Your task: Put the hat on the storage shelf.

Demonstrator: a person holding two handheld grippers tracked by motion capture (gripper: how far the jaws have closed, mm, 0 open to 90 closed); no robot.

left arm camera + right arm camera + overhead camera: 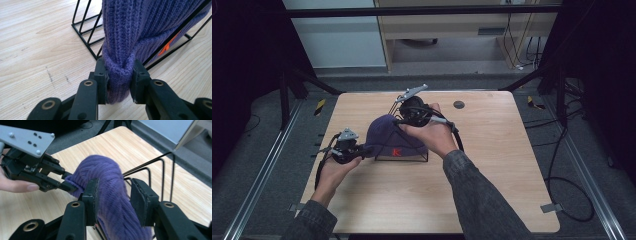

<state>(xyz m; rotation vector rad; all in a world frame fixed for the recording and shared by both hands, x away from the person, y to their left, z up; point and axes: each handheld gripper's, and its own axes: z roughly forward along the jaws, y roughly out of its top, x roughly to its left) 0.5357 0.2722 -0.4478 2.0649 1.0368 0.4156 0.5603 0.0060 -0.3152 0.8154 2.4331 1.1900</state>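
High view: a purple knit hat (384, 132) is draped over a black wire rack (412, 157) at the centre of the worktop (492, 165). The left tongs (362, 148) meet the hat's left edge; the right tongs (398, 121) sit at its top.

Left gripper view: the left tongs (119, 82) are clamped on the hat's (140, 25) folded brim.

Right gripper view: the right tongs (113, 200) stand apart, straddling the hat (110, 185) with a gap at one pad.

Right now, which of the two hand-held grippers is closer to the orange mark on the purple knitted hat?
Left. The left gripper pinches the purple knitted hat at its brim, just beside the orange mark; the right gripper sits at the hat's top, jaws parted.
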